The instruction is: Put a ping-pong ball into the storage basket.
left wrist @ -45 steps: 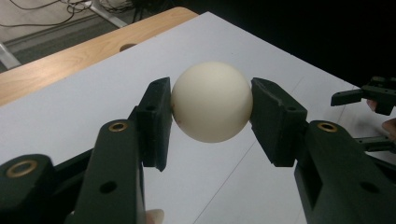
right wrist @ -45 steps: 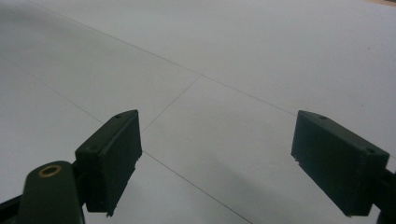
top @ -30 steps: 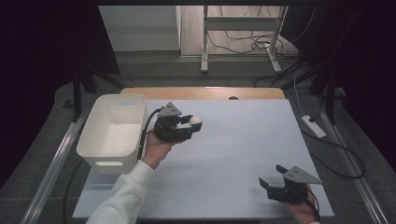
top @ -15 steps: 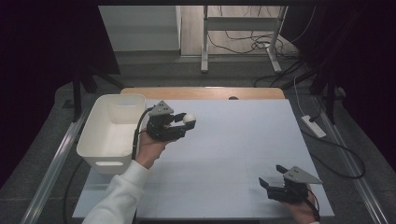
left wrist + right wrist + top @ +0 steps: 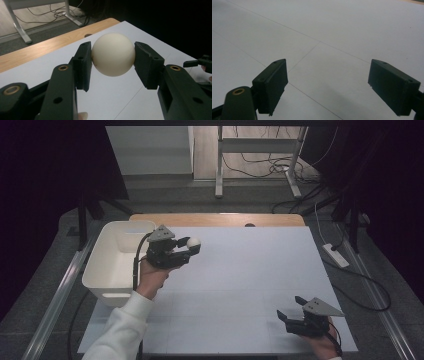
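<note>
A cream-white ball (image 5: 113,53) sits pinched between the two black pads of my left gripper (image 5: 113,58), held above the white tabletop. From above, the same ball (image 5: 193,241) shows at the tip of the left gripper (image 5: 192,248), just right of the white bin (image 5: 114,255). My right gripper (image 5: 284,317) rests low near the table's front right, jaws spread wide. In the right gripper view its gripper (image 5: 328,82) has nothing between the pads, just bare white table.
The white table surface (image 5: 250,270) spreads between the two hands, with a wooden strip (image 5: 215,219) along its far edge. A power strip (image 5: 336,255) and cables lie on the floor to the right. Metal rails run along the table's left side.
My left hand has carried the ball a little to the left, closer to the bin. The right gripper has stayed where it was.
</note>
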A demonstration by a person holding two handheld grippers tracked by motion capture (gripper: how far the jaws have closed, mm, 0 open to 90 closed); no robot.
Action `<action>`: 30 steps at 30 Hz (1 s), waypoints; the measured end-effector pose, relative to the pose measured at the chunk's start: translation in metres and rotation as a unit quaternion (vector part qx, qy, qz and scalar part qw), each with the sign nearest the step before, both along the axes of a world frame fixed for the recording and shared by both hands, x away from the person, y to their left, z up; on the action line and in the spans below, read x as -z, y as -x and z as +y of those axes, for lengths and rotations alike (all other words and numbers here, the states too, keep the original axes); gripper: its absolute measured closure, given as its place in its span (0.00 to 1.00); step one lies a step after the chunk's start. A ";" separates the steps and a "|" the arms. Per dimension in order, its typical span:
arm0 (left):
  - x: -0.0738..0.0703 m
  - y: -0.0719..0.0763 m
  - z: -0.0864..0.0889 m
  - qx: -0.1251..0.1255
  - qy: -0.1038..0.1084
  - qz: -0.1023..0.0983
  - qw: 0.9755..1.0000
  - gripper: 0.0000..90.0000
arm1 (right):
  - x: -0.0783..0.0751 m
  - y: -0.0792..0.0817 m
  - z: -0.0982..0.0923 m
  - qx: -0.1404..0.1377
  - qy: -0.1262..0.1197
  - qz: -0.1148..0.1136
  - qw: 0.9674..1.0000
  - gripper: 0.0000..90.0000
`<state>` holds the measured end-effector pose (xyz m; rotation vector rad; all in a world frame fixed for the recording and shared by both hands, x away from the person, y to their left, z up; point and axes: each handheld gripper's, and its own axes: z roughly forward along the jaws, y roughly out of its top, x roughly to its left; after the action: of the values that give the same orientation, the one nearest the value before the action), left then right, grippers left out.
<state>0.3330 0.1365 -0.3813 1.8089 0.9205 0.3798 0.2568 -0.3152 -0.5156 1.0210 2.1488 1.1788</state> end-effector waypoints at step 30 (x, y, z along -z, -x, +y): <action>-0.001 -0.001 0.050 -0.071 -0.003 0.000 0.997 0.56 | 0.001 -0.001 0.001 -0.002 0.005 0.002 1.000 0.18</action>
<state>0.3339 0.1869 -0.3805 1.7541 1.0520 0.4721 0.2578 -0.3138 -0.5164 1.0163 2.1580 1.1680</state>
